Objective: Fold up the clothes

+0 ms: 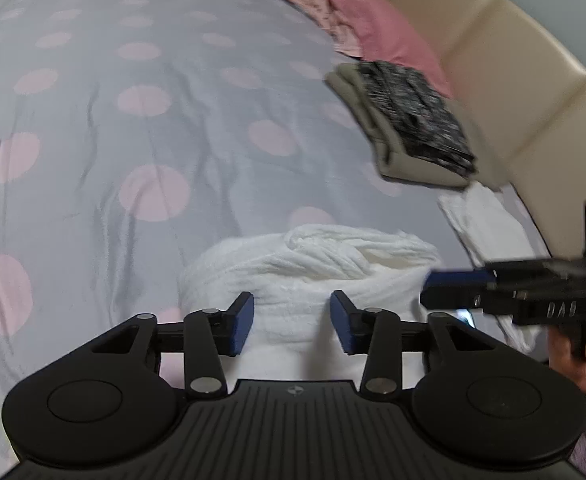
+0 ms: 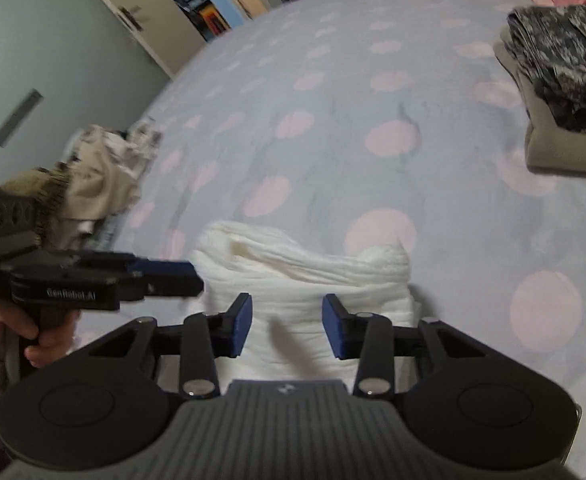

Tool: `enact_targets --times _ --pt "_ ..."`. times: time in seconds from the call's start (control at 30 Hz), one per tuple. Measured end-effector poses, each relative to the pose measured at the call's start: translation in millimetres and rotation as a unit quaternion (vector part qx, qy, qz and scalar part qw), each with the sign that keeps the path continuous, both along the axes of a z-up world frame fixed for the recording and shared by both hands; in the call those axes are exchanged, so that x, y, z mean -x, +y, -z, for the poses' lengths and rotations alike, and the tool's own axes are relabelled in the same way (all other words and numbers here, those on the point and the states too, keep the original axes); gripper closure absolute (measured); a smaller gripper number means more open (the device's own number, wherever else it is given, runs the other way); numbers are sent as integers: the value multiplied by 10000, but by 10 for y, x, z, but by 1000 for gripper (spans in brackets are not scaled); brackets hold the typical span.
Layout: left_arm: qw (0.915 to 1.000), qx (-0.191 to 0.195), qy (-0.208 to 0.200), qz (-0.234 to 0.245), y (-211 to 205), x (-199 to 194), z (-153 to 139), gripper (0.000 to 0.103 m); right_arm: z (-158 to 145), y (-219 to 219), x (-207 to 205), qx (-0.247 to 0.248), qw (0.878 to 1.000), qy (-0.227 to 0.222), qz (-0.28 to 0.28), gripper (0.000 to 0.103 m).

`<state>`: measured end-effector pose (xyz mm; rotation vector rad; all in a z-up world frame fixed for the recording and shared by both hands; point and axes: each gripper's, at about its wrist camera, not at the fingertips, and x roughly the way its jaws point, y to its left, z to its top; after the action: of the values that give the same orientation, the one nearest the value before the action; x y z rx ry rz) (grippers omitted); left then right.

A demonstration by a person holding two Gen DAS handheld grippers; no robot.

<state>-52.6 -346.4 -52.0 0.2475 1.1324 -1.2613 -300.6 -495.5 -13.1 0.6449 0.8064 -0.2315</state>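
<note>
A white ribbed garment [image 1: 313,276] lies bunched and partly folded on the bed, also in the right wrist view [image 2: 305,276]. My left gripper [image 1: 291,322] hovers just above its near side, jaws open and empty. My right gripper [image 2: 286,326] is open and empty over the same garment. Each gripper shows side-on in the other's view, the right one [image 1: 453,286] at the garment's right edge, the left one [image 2: 173,276] at its left edge.
The bed has a grey cover with pink dots [image 1: 133,120]. A folded stack, dark floral on beige [image 1: 409,120], lies by the beige headboard [image 1: 513,80]. Pink pillows [image 1: 365,20] are behind it. An unfolded beige pile [image 2: 93,180] sits at the bed's left edge.
</note>
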Motion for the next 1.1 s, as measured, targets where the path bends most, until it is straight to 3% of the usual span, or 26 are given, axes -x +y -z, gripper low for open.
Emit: enact_targets --times 0.07,0.13,0.3,0.37,0.43,0.5,0.6,0.83,1.1 --pt "9998 -94 103 -144 -50 -94 133 71 116 -51 -77 98 9996 262 82 67" --pt "9995 -168 165 -225 -77 -151 245 77 194 -111 -91 98 9990 418 141 84" --pt "9988 -177 294 -360 -73 -242 389 84 392 -260 -124 95 9963 808 289 91" --pt "9990 -138 287 -327 -27 -239 334 84 373 -249 -123 107 9961 824 296 91" --pt "9997 -90 173 -178 61 -195 210 83 327 -212 -117 133 9964 791 265 81" --pt "9999 -24 -68 87 182 -115 72 76 251 -122 -90 215 9974 674 132 67" --pt "9967 49 -560 585 438 40 -102 74 128 19 -52 398 9979 502 -115 65" --pt "9797 -107 -1178 1618 1028 334 -132 74 -51 311 101 526 9970 275 -506 64" --pt "9410 -315 -1905 2780 1449 750 150 74 -49 649 239 534 9944 374 -828 64"
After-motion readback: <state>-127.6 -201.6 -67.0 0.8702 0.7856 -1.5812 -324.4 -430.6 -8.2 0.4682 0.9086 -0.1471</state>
